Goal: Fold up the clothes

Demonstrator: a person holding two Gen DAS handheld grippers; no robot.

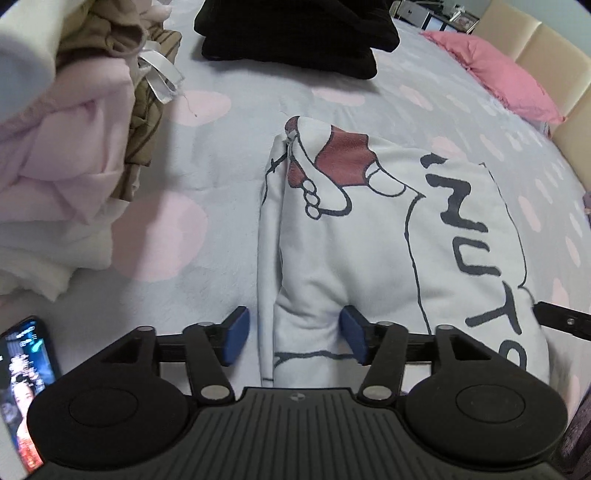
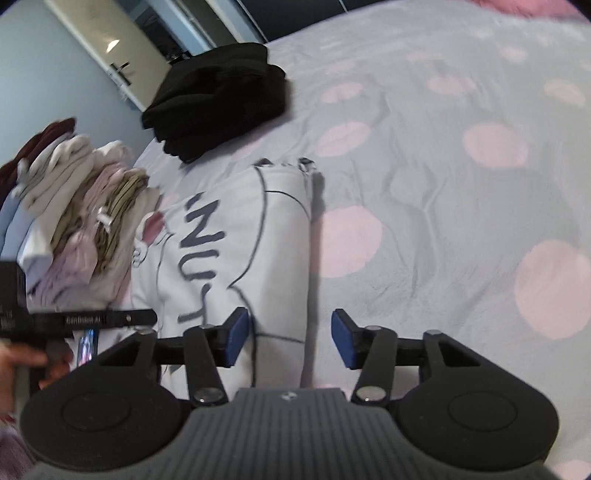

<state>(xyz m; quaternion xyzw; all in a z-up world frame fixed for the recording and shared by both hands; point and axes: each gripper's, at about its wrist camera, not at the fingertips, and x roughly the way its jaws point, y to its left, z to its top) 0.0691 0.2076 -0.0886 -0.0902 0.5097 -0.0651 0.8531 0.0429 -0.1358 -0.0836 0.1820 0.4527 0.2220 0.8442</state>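
Note:
A white printed garment (image 1: 369,229) with dark lettering and a red cartoon print lies folded on the bed. My left gripper (image 1: 293,338) is open, its blue pads (image 1: 236,336) on either side of the garment's near left fold. In the right wrist view the same garment (image 2: 236,243) lies ahead and to the left. My right gripper (image 2: 288,338) is open, straddling the garment's near right edge, nothing pinched. The left gripper's finger (image 2: 107,319) shows at the left of that view.
A stack of folded pink, tan and white clothes (image 1: 66,155) stands on the left. A folded black garment (image 1: 295,33) lies at the far side. A pink pillow (image 1: 495,74) lies at the far right. A lit phone (image 1: 22,387) lies near left. The bedspread (image 2: 461,184) is grey with pink dots.

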